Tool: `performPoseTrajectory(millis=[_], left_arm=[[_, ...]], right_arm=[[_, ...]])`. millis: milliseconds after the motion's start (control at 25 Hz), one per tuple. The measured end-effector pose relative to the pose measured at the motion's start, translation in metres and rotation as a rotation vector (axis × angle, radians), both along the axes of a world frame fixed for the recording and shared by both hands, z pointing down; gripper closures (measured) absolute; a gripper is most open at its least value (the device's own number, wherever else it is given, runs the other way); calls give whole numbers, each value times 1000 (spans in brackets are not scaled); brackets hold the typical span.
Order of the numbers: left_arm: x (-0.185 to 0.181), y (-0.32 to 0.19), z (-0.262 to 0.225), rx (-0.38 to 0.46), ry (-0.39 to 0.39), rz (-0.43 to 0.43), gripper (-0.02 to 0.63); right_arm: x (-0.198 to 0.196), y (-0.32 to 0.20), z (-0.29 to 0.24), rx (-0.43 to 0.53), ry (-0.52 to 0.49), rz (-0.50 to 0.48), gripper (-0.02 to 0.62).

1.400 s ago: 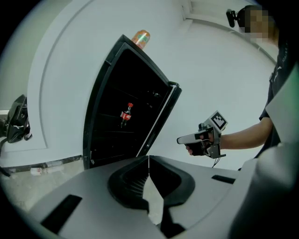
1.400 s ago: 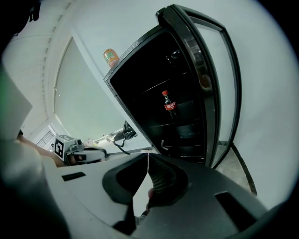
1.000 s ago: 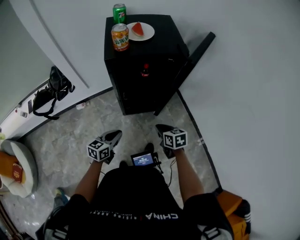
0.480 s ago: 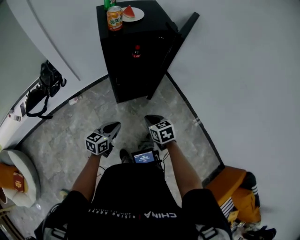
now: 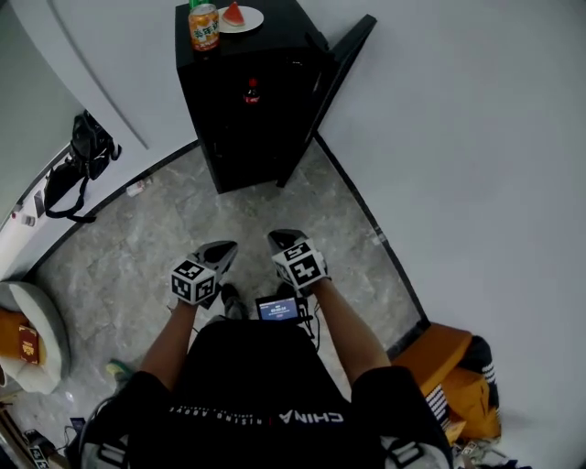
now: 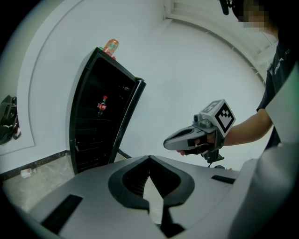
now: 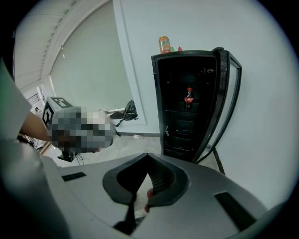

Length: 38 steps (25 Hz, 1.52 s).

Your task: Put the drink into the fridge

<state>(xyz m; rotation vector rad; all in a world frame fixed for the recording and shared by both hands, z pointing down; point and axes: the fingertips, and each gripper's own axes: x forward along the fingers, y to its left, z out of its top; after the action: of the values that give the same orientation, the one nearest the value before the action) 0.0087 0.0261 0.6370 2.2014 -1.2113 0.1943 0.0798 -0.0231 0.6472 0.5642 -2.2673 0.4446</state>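
The drink, a small cola bottle [image 5: 250, 92] with a red cap, stands on a shelf inside the black fridge [image 5: 229, 119], whose door [image 5: 328, 92] hangs open to the right. The right gripper view has the bottle [image 7: 188, 98] upright on a middle shelf. In the left gripper view the bottle [image 6: 101, 105] is small and far off. Both grippers are held low in front of the person, well back from the fridge. My left gripper [image 5: 223, 248] is shut and holds nothing. My right gripper [image 5: 276, 237] is shut too, with nothing in it.
On the fridge top stand an orange can [image 5: 203, 26] and a plate with a watermelon slice [image 5: 241, 16]. A black bag [image 5: 78, 160] lies on the floor at the left wall. A round white seat [image 5: 32, 334] is at the lower left, an orange bag [image 5: 453, 376] at the lower right.
The view has drawn back from the fridge, which now sits higher and smaller in the head view. Both grippers stay shut, and the right one has shifted left, closer to the left one.
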Motion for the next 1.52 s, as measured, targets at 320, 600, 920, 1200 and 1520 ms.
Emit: performPoseTrajectory(millis=[320,600,920,1200,1520], left_arm=[[44,-23,-11,22,-47,9,595],[54,-37,-21,40,-120,15,595],[63,-41,-23,51,-94,17,595],[71,-44,-20,52,-81,44,595],[66,-48,-23,67,-94,47,595]], right_arm=[[25,-23,-22,98,-19,-54,581],[21,-40,-41,74,-108,-16,581],[36,-46,-39,70,-115,17,581],[47,-60,-37,84,-123,88,581],[40,-64,-44,99,-137,93,581]])
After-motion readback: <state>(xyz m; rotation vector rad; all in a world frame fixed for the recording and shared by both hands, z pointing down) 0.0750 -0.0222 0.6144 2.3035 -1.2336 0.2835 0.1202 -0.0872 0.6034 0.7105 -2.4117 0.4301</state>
